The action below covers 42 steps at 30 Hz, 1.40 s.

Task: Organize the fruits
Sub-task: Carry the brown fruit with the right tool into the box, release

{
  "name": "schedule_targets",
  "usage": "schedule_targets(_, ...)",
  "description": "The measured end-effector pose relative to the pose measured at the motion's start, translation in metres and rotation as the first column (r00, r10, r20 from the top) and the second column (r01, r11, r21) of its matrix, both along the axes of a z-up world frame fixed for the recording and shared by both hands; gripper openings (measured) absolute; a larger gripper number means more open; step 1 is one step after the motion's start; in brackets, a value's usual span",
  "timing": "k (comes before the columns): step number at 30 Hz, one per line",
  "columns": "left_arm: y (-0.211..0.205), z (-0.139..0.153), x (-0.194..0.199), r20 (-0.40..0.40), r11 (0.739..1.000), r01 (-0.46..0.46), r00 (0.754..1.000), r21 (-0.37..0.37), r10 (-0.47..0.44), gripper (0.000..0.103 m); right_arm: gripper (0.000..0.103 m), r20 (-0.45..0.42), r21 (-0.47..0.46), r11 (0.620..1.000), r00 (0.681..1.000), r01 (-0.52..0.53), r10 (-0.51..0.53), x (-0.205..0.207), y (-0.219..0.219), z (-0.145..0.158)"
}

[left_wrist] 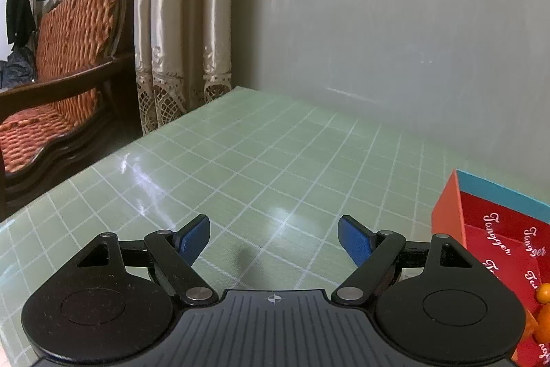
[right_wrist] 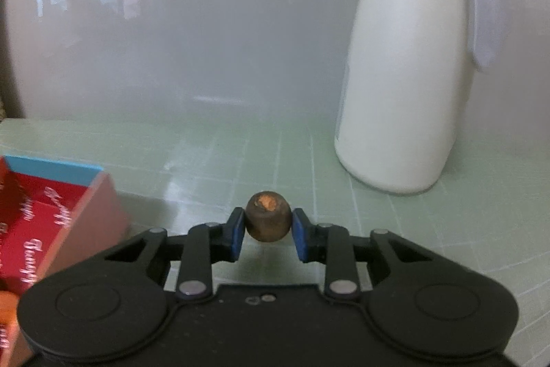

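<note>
The right gripper is clamped on a small round brown fruit, its blue pads pressing both sides; the fruit has a pale orange scar on top, and its kind is hard to tell. It hangs just above the green grid-patterned table. To the far right stands a large white plastic jug with a handle, its top cut off by the frame edge and no label readable. At the near left is a red cardboard box with a blue rim; white script is printed inside it, blurred in this view.

In the left wrist view the same box sits at the near right, partly cut off, and the script reads "Tangger", repeated across the lining. An orange fruit shows at the box's near edge, mostly out of frame. The left gripper stands wide with nothing between its blue pads, above bare table. Far left are a wooden sofa with orange cushions and cream curtains.
</note>
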<state>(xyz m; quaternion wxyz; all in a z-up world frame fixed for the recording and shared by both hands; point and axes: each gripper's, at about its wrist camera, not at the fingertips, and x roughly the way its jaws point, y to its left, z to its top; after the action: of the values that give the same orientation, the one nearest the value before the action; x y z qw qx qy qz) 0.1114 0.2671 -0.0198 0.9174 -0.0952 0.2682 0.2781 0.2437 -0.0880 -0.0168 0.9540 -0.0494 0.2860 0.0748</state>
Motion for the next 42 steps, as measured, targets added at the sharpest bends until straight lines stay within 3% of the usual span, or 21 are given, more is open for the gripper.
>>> schedule_targets(11, -0.005, 0.015, -0.019, 0.01, 1.0, 0.008, 1.0, 0.027, -0.009, 0.081, 0.028, 0.078, 0.013, 0.986, 0.984, -0.163, 0.162, -0.053, 0.045, 0.035)
schedule_targets(25, 0.005, 0.024, -0.049, 0.009, 0.999, -0.022, 1.0, 0.046, 0.021, 0.081, 0.028, 0.05, 0.004, 0.956, 0.955, -0.292, 0.291, -0.075, 0.099, 0.028)
schedule_targets(37, 0.001, 0.022, -0.063, 0.01, 1.0, -0.002, 1.0, 0.031, 0.002, 0.081, 0.028, 0.019, 0.02, 0.944, 0.944, -0.329, 0.329, -0.08, 0.116, 0.023)
schedule_targets(39, -0.005, 0.022, -0.064, 0.009, 1.0, 0.012, 1.0, 0.029, -0.012, 0.081, 0.034, -0.007, 0.012, 0.944, 0.944, -0.331, 0.331, -0.077, 0.118, 0.021)
schedule_targets(41, -0.012, 0.024, -0.065, 0.022, 0.999, 0.03, 0.999, 0.028, -0.031, 0.081, 0.065, -0.014, 0.013, 0.953, 0.953, -0.303, 0.303, -0.077, 0.114, 0.021)
schedule_targets(42, -0.015, 0.025, -0.066, 0.027, 0.999, 0.035, 0.999, 0.024, -0.036, 0.081, 0.075, -0.004, 0.026, 0.955, 0.956, -0.294, 0.295, -0.078, 0.108, 0.023)
